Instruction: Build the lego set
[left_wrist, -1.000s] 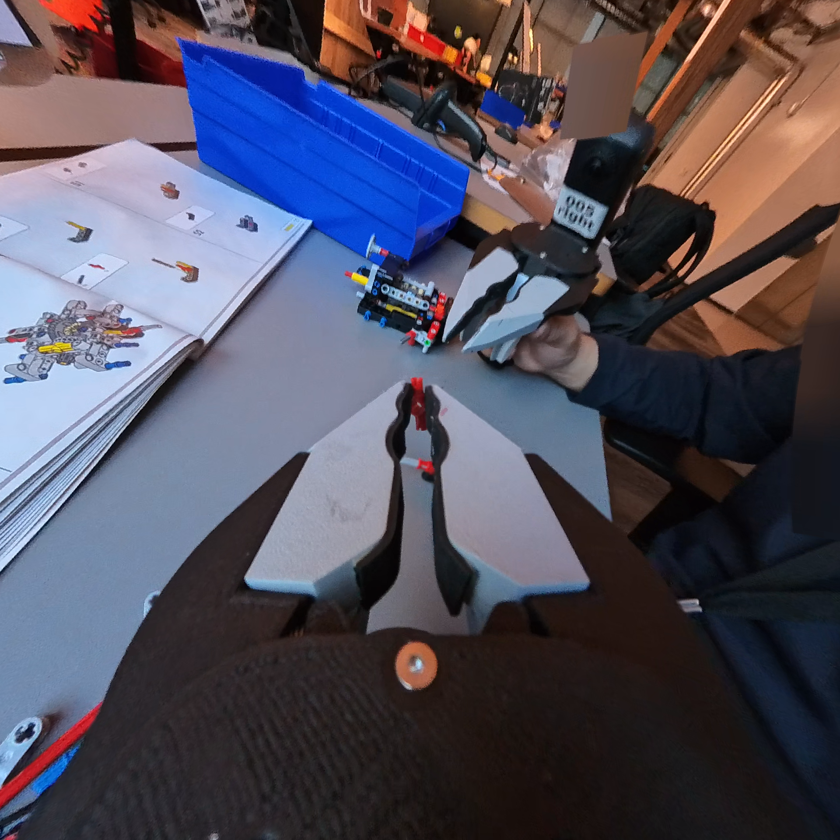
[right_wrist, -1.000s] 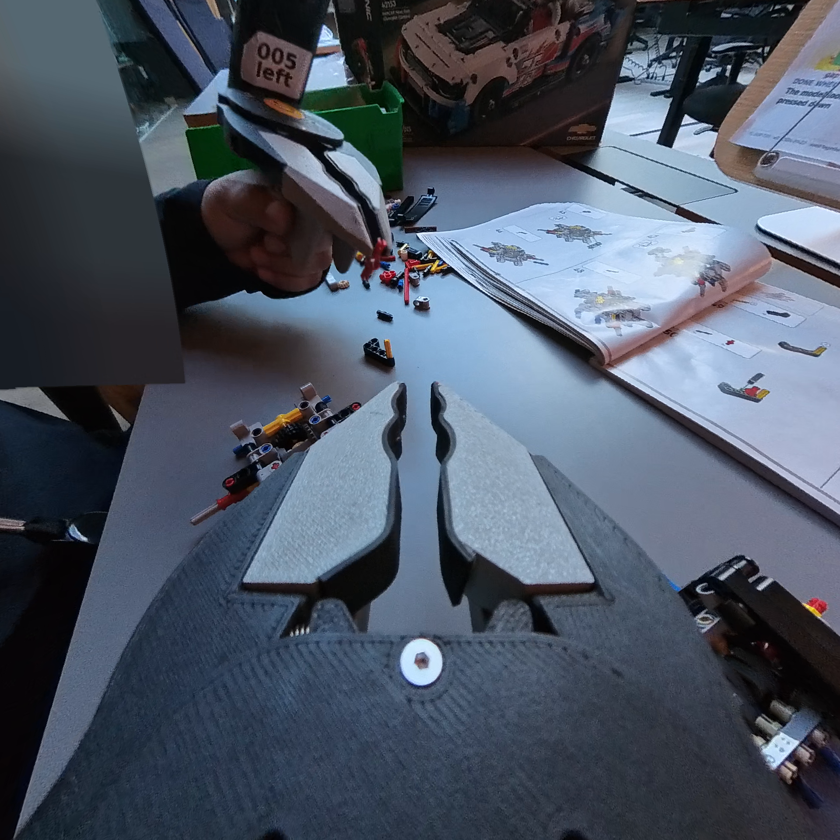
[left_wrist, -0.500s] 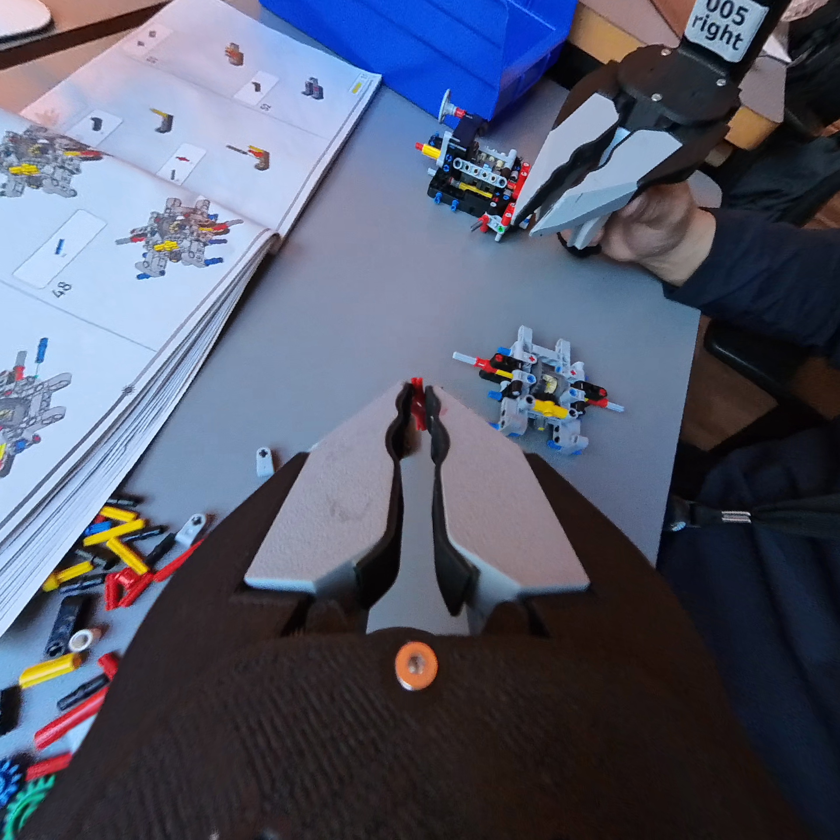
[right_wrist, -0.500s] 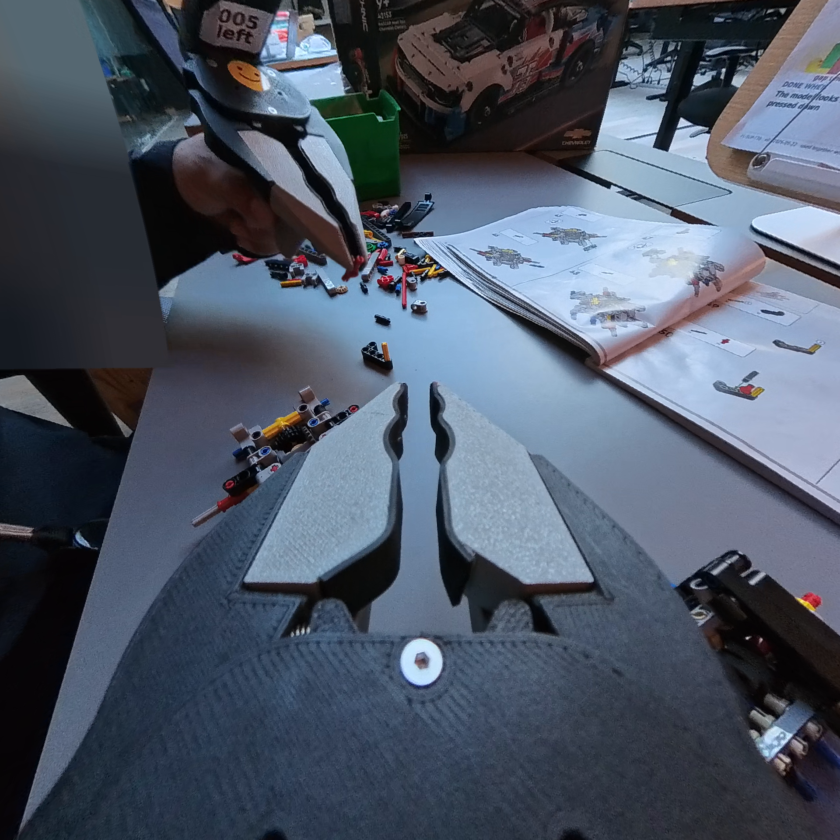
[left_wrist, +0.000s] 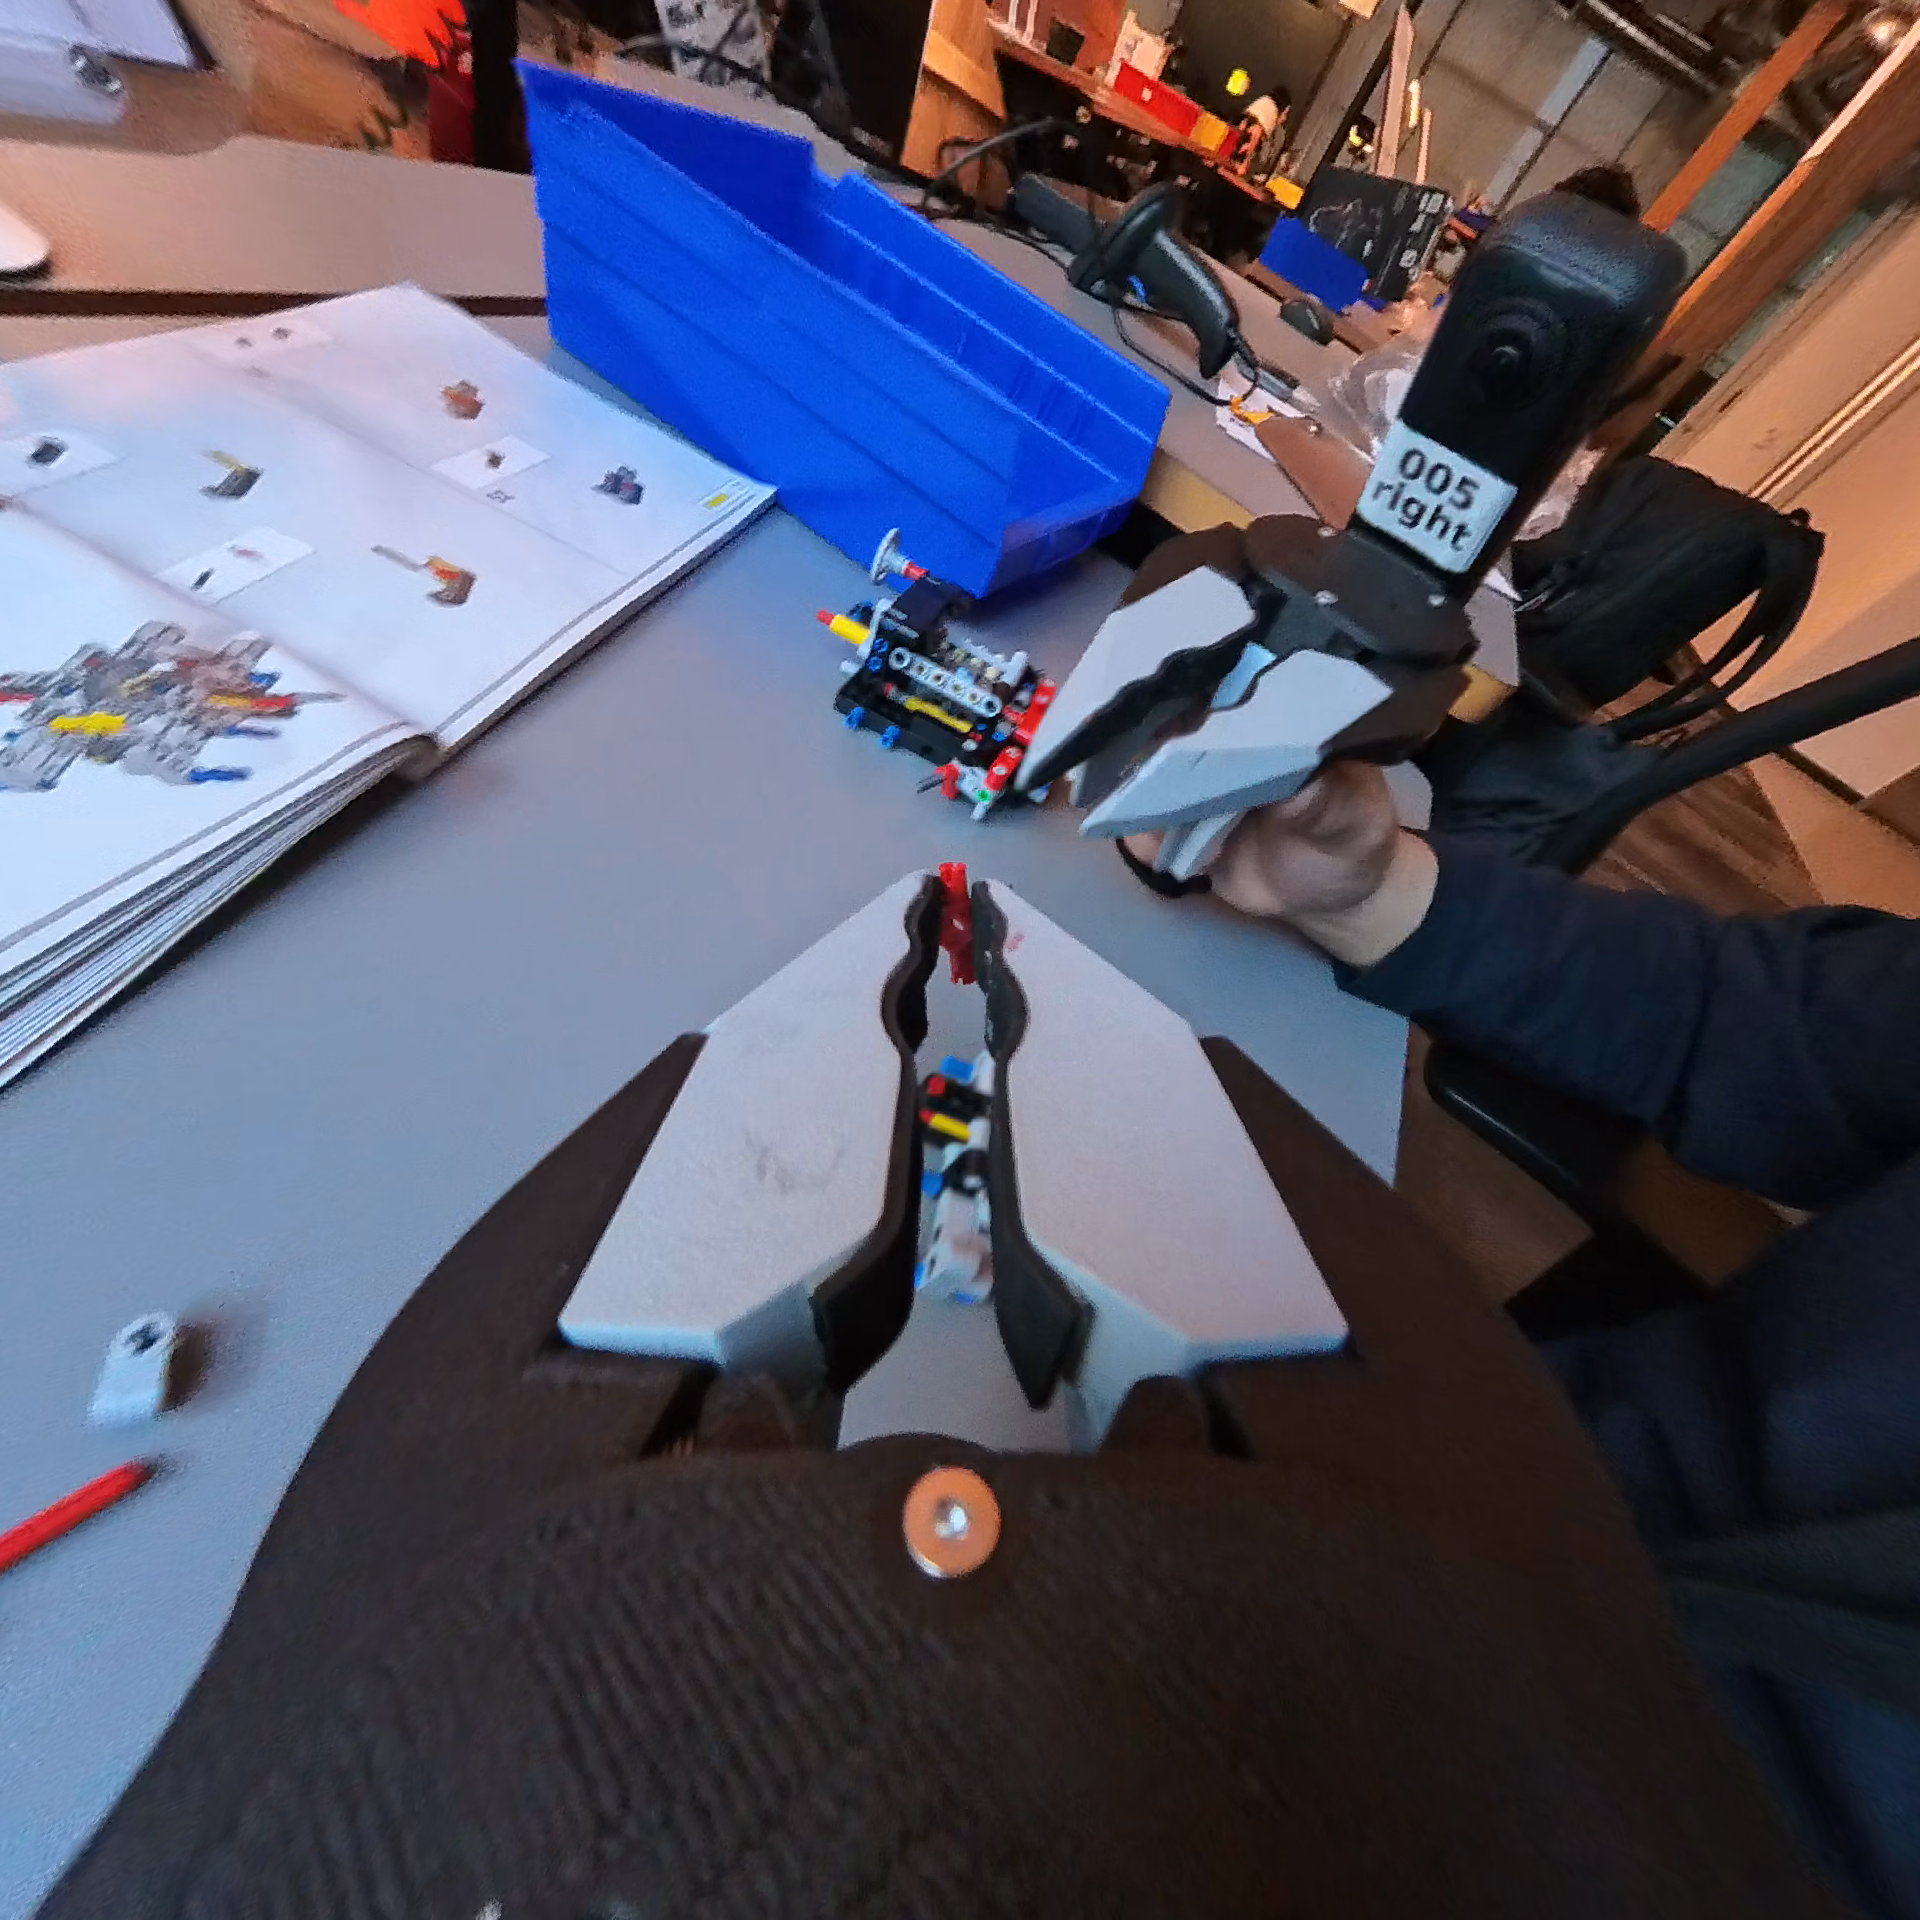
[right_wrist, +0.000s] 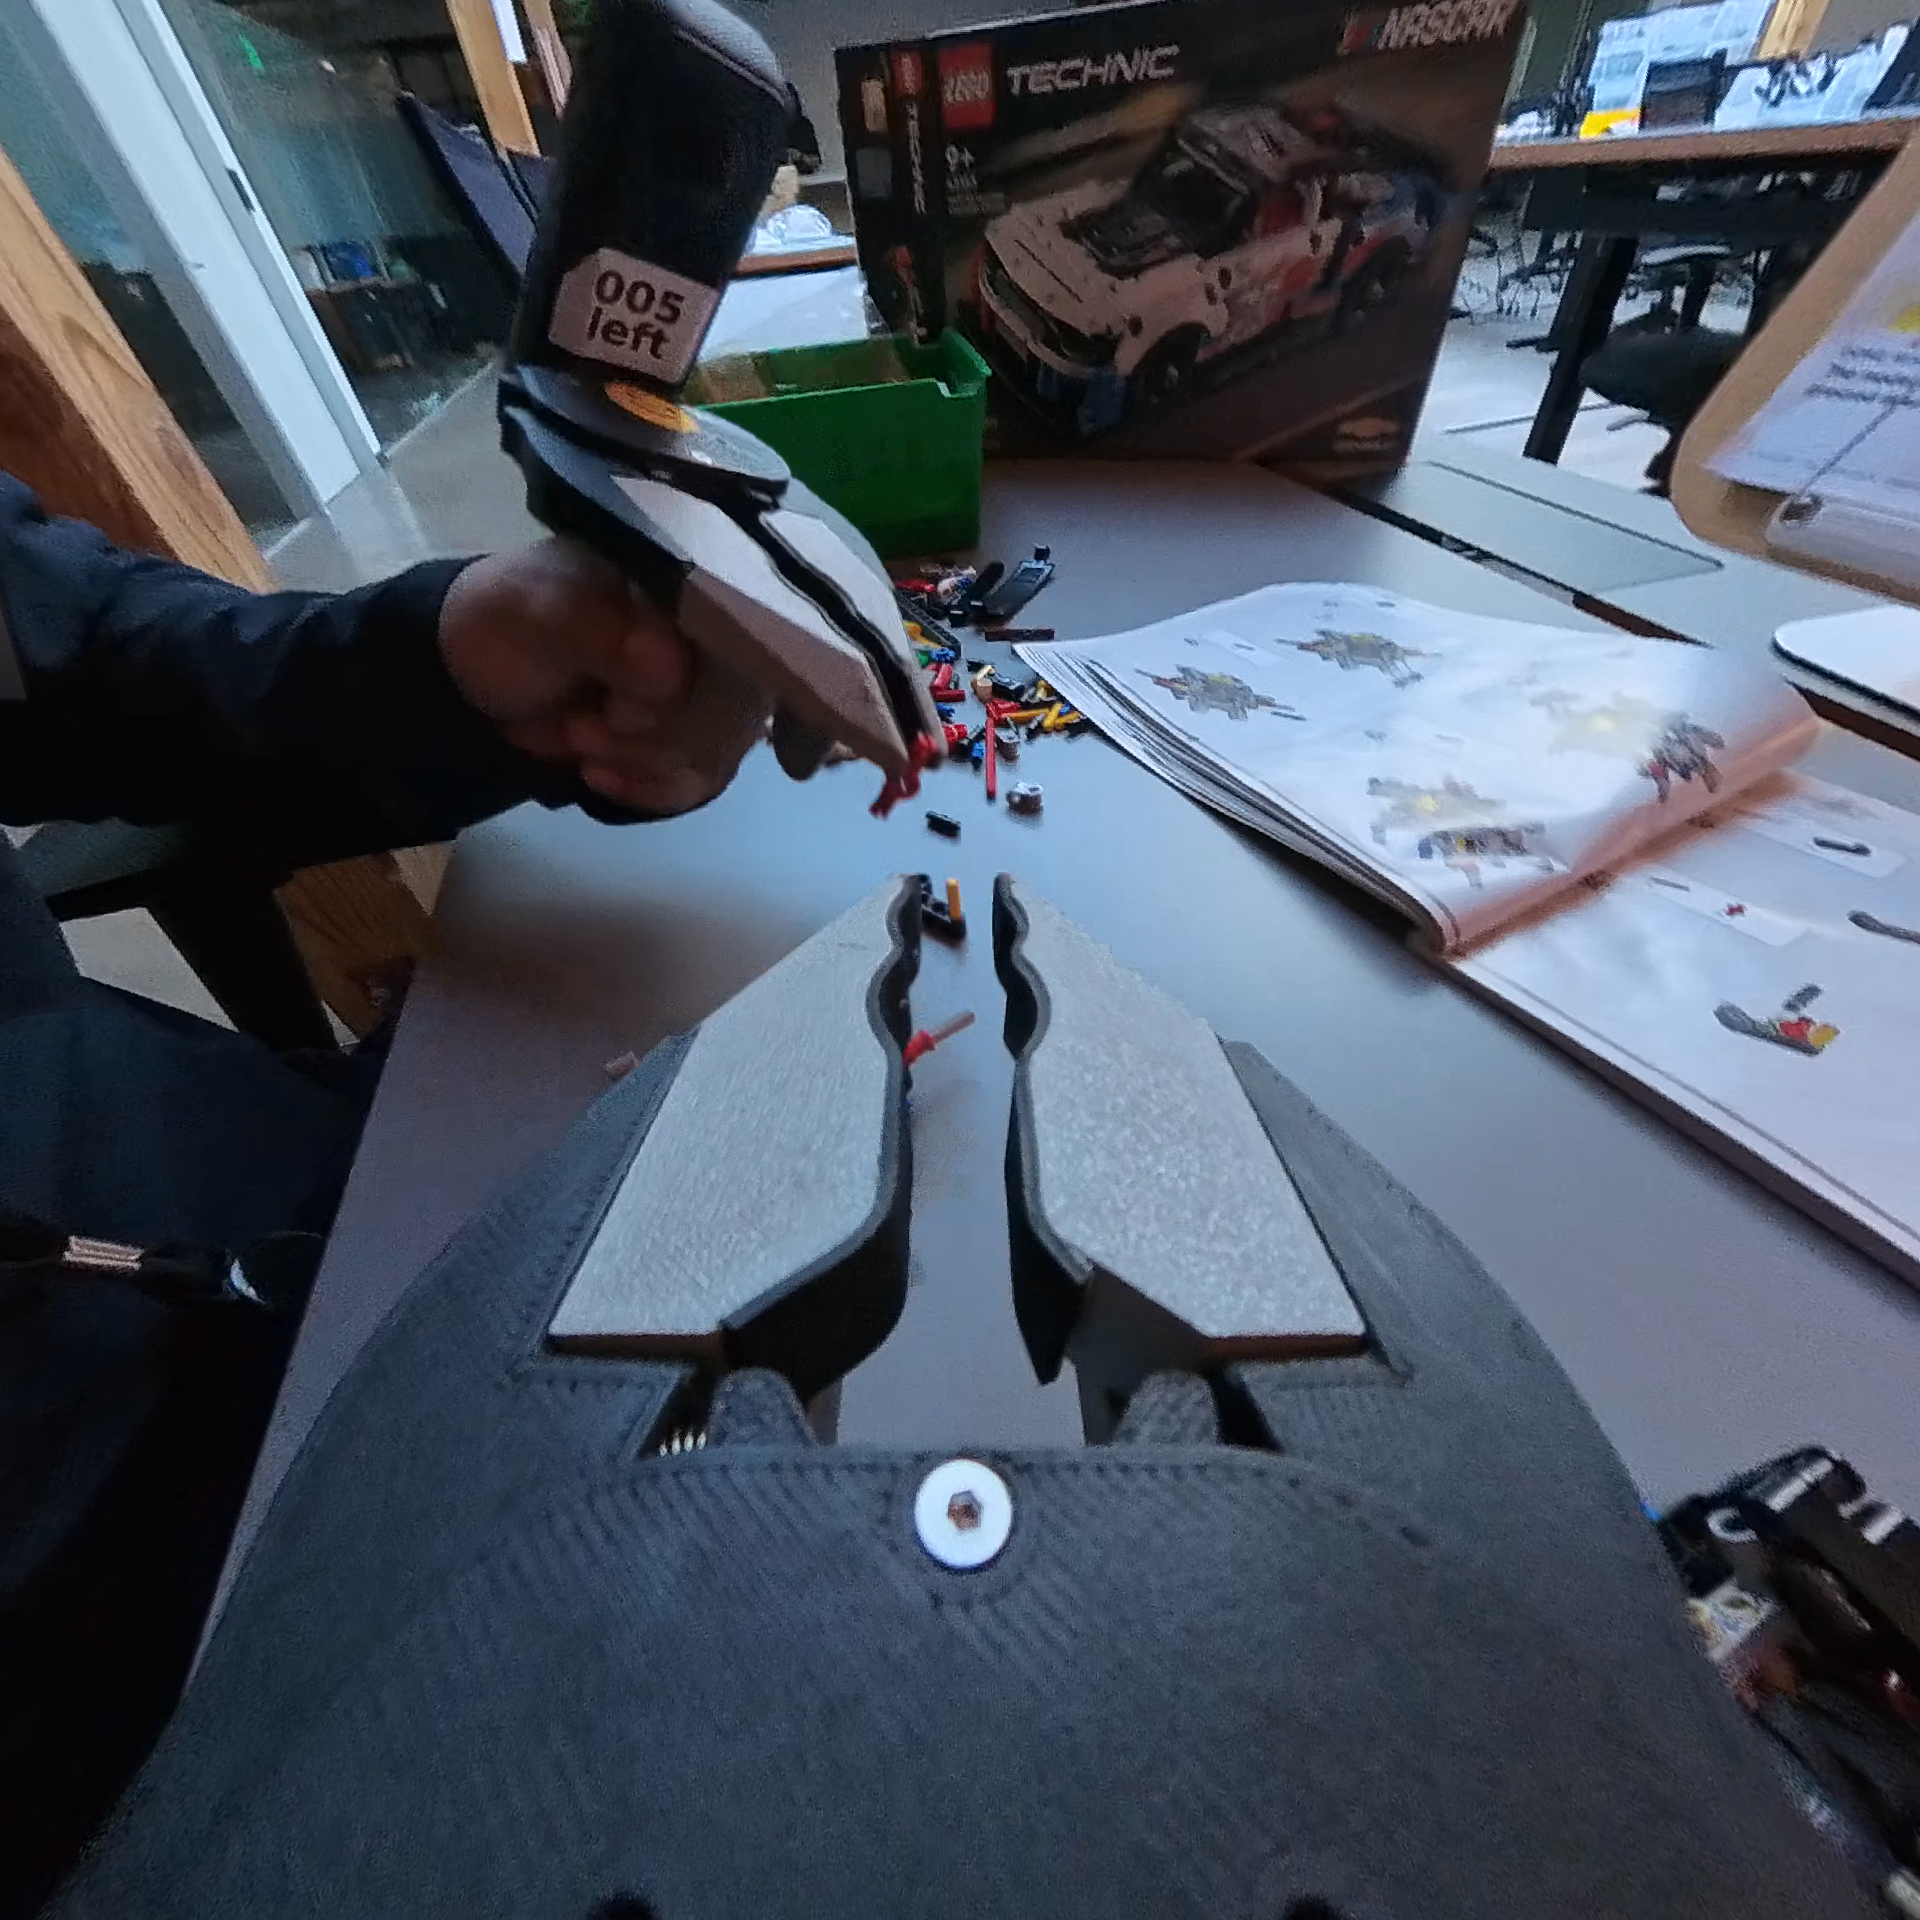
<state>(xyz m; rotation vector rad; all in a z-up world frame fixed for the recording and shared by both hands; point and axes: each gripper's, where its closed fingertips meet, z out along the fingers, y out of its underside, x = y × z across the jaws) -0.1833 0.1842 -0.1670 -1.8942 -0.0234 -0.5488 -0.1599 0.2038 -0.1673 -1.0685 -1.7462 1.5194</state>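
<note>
My left gripper (left_wrist: 954, 914) is shut on a small red piece (left_wrist: 954, 925) pinched at its fingertips. The right wrist view shows the same: the left gripper (right_wrist: 920, 753) holds the red piece (right_wrist: 896, 781) above the table. A small grey assembly (left_wrist: 956, 1174) lies on the table under my left fingers. My right gripper (right_wrist: 956, 899) is open and holds nothing. A black piece with an orange pin (right_wrist: 943, 912) lies on the table beyond its tips, untouched. In the left wrist view the right gripper (left_wrist: 1055, 790) hovers beside a black assembly (left_wrist: 935, 696).
An open instruction booklet (left_wrist: 312, 520) lies on the left, a blue bin (left_wrist: 831, 343) behind it. In the right wrist view, a pile of loose pieces (right_wrist: 987, 686), a green bin (right_wrist: 862, 436) and a set box (right_wrist: 1174, 229) lie ahead. A loose grey piece (left_wrist: 140, 1361) sits near left. The grippers' ends are close to 4 cm from one another. My right tips are roughly 15 cm from the black assembly (left_wrist: 935, 696).
My left gripper has come over the small grey assembly and nearer the right gripper, still shut on the red piece. My right gripper has moved forward and its jaws have parted slightly more.
</note>
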